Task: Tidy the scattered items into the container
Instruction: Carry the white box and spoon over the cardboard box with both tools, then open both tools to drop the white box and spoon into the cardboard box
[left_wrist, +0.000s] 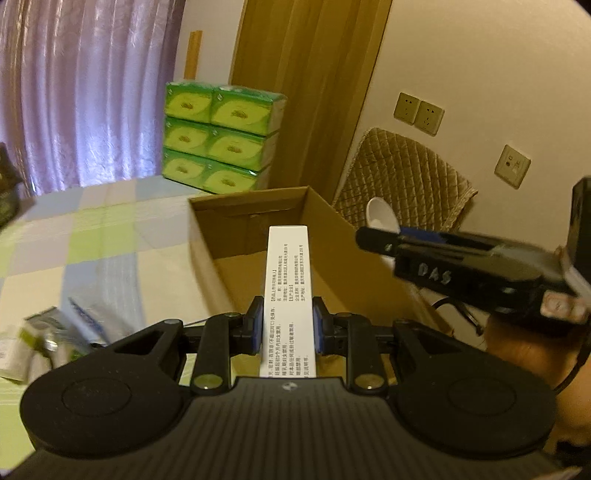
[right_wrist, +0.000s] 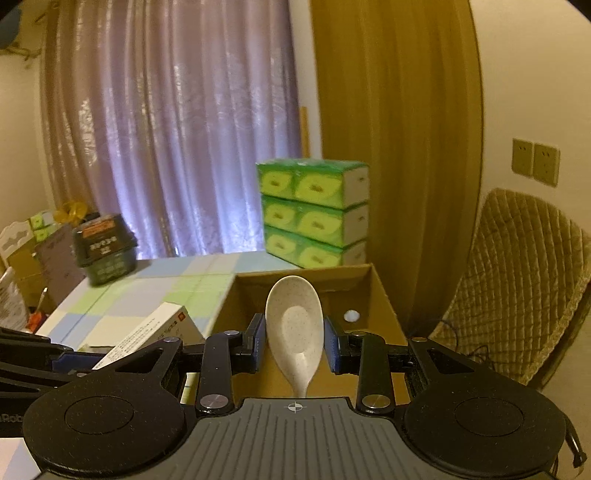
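My left gripper (left_wrist: 288, 326) is shut on a long white carton (left_wrist: 287, 280) printed with black text, which points forward over the near side of an open cardboard box (left_wrist: 207, 236). My right gripper (right_wrist: 294, 345) is shut on a speckled white spoon (right_wrist: 295, 317), bowl up, held over the same cardboard box (right_wrist: 382, 295). The left wrist view shows the right gripper (left_wrist: 373, 238) coming in from the right with the spoon (left_wrist: 380, 216) behind its tip. The white carton (right_wrist: 147, 336) shows low on the left in the right wrist view. Inside the box lies a small white round thing (right_wrist: 351, 315).
The box stands on a checked pastel tablecloth (left_wrist: 92, 236). Stacked green tissue packs (left_wrist: 221, 136) sit behind it. Small cartons (left_wrist: 40, 339) lie blurred at the near left. A black tub (right_wrist: 105, 247) stands at the far left, and a quilted chair (right_wrist: 524, 288) is to the right.
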